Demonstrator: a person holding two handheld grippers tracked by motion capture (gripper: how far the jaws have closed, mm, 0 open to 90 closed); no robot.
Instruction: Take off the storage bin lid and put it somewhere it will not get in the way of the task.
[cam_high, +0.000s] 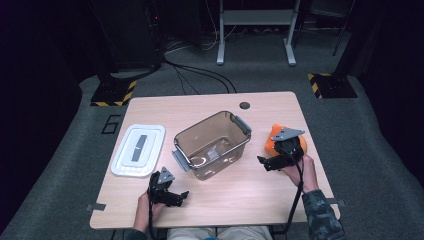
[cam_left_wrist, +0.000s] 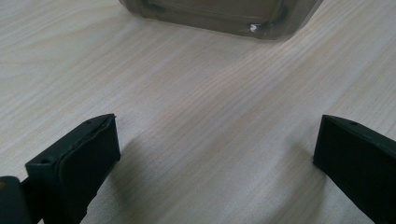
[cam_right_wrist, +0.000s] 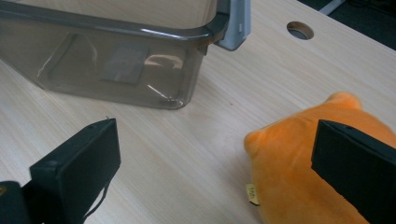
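1. A wooden table (cam_high: 210, 210) carries a clear brown plastic box (cam_high: 212, 145) near its middle, turned at an angle to the table's edges, with a grey handle at each end.
2. A white lid (cam_high: 138, 149) lies flat near the table's left edge, well apart from the box.
3. An orange soft toy (cam_high: 275, 137) sits near the table's right edge, to the right of the box and apart from it.
4. The right gripper (cam_high: 266, 163) is beside the toy, on the side toward the table's near edge, with the person's right hand (cam_high: 296, 170) behind it.
5. In the right gripper view its jaws stand wide apart; the toy (cam_right_wrist: 303, 163) lies by the right-hand jaw, which hides part of it, while the left-hand jaw is over bare wood. Neither pad visibly presses on the toy, so the gripper is open and holds nothing.
6. That view also shows the box's (cam_right_wrist: 116, 60) corner and one grey handle (cam_right_wrist: 233, 23) ahead of the jaws, and a round hole (cam_right_wrist: 300, 30) in the tabletop beyond.
7. The left gripper (cam_high: 175, 197) is near the table's near edge, left of centre, just short of the box.
8. In the left gripper view its jaws are spread wide over bare wood with nothing between them; the box's (cam_left_wrist: 224, 16) lower edge shows ahead.
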